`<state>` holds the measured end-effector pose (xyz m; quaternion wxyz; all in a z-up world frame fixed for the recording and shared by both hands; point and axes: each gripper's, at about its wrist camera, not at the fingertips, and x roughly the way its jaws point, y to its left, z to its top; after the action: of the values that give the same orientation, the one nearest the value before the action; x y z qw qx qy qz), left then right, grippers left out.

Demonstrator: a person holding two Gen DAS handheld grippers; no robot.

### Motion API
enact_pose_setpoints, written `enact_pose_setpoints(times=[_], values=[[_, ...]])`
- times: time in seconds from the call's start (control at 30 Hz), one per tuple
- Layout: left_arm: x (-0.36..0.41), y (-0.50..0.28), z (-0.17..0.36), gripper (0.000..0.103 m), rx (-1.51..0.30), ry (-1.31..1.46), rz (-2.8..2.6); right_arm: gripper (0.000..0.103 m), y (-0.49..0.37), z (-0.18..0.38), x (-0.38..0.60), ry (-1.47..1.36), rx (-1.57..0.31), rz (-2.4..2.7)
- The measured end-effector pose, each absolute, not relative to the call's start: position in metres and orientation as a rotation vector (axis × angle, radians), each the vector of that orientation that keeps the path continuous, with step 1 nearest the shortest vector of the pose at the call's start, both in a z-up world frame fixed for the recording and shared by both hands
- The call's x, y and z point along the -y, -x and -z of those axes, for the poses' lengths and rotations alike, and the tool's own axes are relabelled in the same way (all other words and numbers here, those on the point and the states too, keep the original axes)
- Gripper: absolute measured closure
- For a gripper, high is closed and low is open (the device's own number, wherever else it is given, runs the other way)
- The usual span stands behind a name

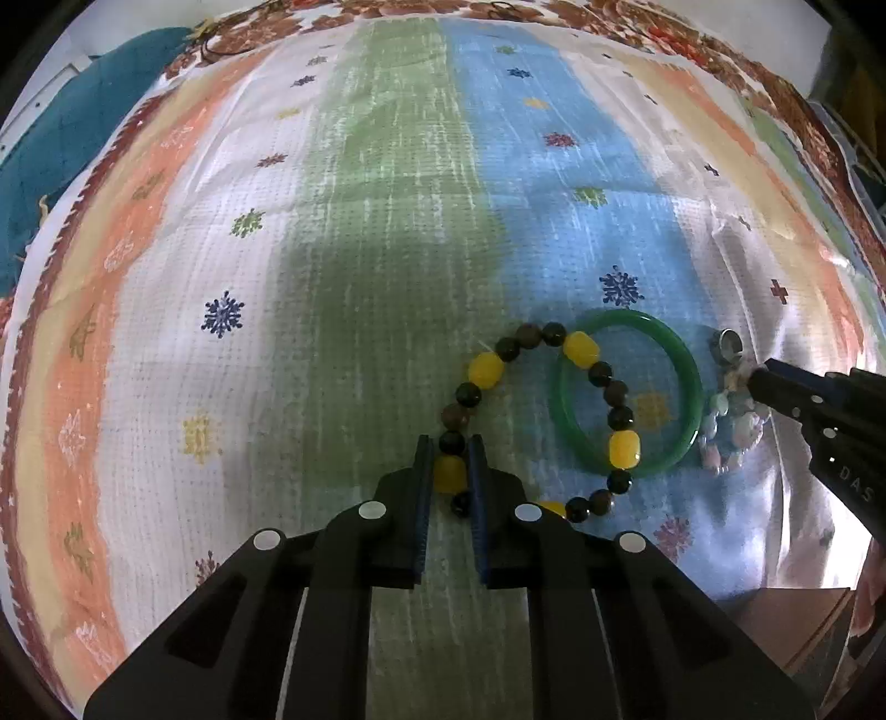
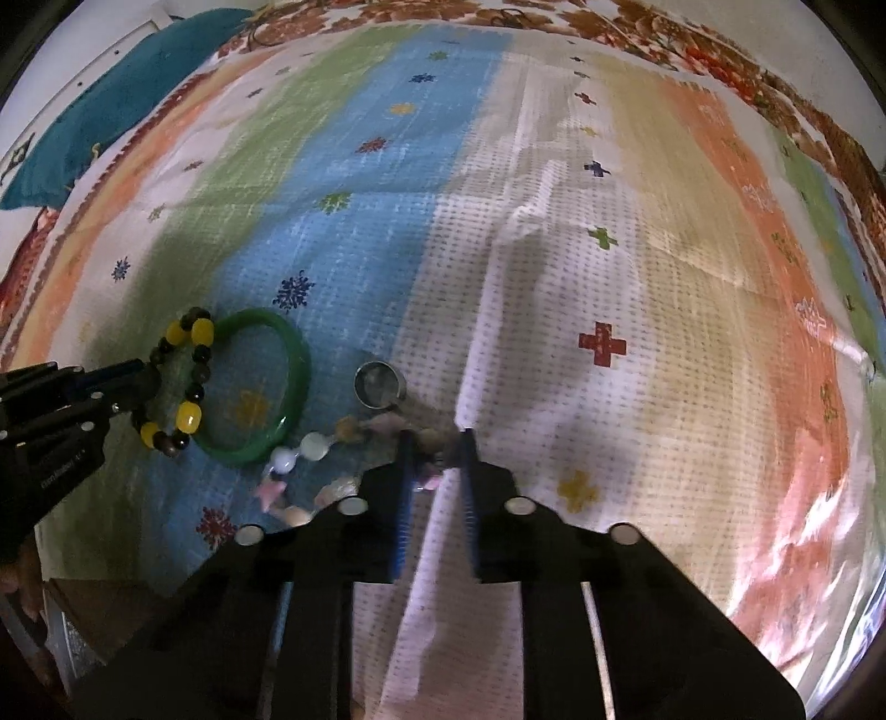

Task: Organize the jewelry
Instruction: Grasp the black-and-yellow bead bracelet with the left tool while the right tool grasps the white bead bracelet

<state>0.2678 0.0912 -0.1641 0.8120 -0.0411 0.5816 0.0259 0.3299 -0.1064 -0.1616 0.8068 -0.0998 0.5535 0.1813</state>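
Note:
A bracelet of yellow and dark beads [image 1: 581, 349] lies on the striped cloth, overlapping a green bangle [image 1: 631, 317]. My left gripper [image 1: 449, 448] is shut on the beaded bracelet, with a yellow bead pinched between the pads. To the right lie a silver ring [image 1: 726, 343] and a pastel bead bracelet [image 1: 731, 426]. In the right wrist view my right gripper [image 2: 437, 443] is shut on the pastel bead bracelet [image 2: 310, 446], just below the silver ring [image 2: 379, 385]. The green bangle [image 2: 299, 354], the yellow and dark bracelet [image 2: 188, 415] and the left gripper [image 2: 149, 376] sit at the left.
A striped cloth [image 1: 387, 194] with small snowflake and cross prints covers the surface. A teal cushion [image 1: 66, 138] lies at the far left. A floral fabric [image 2: 692, 50] borders the far edge. A brown edge [image 1: 797, 620] shows at the lower right.

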Motion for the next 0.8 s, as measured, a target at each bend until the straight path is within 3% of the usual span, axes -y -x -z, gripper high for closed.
enact_pose_setpoints(times=[0.8], values=[[-0.082,-0.242,0.095,0.092,-1.084,0.232,0.039,0.092,-0.288,0.112,0.106,0.175,-1.106,-0.477]])
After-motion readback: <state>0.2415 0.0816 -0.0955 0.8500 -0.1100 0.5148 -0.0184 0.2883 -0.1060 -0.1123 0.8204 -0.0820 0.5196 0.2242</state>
